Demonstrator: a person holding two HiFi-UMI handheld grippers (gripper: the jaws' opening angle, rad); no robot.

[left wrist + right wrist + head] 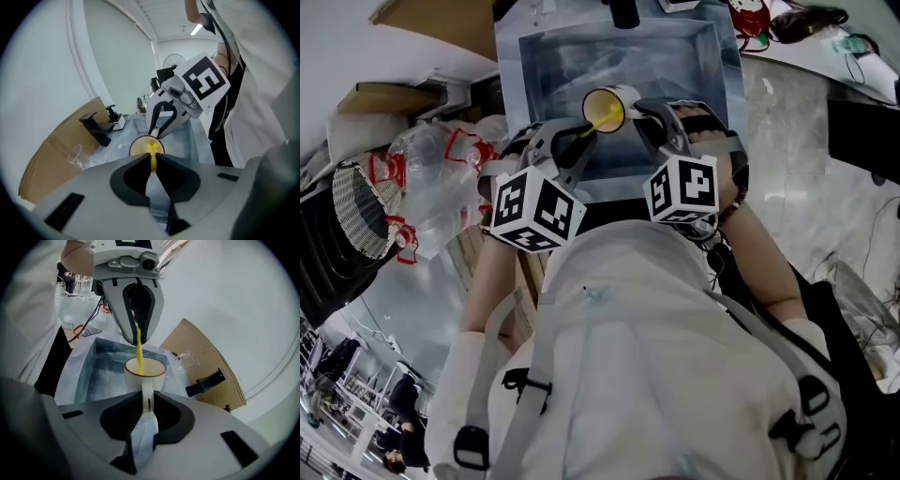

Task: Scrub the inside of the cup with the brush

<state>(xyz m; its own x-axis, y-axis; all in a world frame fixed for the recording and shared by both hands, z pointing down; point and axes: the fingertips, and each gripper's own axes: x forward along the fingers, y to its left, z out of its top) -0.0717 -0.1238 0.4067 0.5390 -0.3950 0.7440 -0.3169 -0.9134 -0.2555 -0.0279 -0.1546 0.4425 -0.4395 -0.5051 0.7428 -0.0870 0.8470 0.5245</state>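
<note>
Jaws of my left gripper (151,159) pinch the yellow brush (138,348); my right gripper's (147,398) clamp the cup (157,376) by its handle over the sink (539,56). The brush tip is inside the cup, so I judge this the scrubbing step; next, sweep it round the wall.

Just under and ahead of the left gripper (153,157) we see a steel sink (185,140) with pale grey walls. To that gripper's left a sheet of brown cardboard (51,159) leans on a plain white wall (47,70), and a black tap (96,129) stands in front of the cardboard. Far ahead of the gripper we make out a fan (171,61), and above it a strip light (196,29) glows on the white ceiling. To the right of the right gripper (639,111) the floor (797,159) is pale, glossy stone.
</note>
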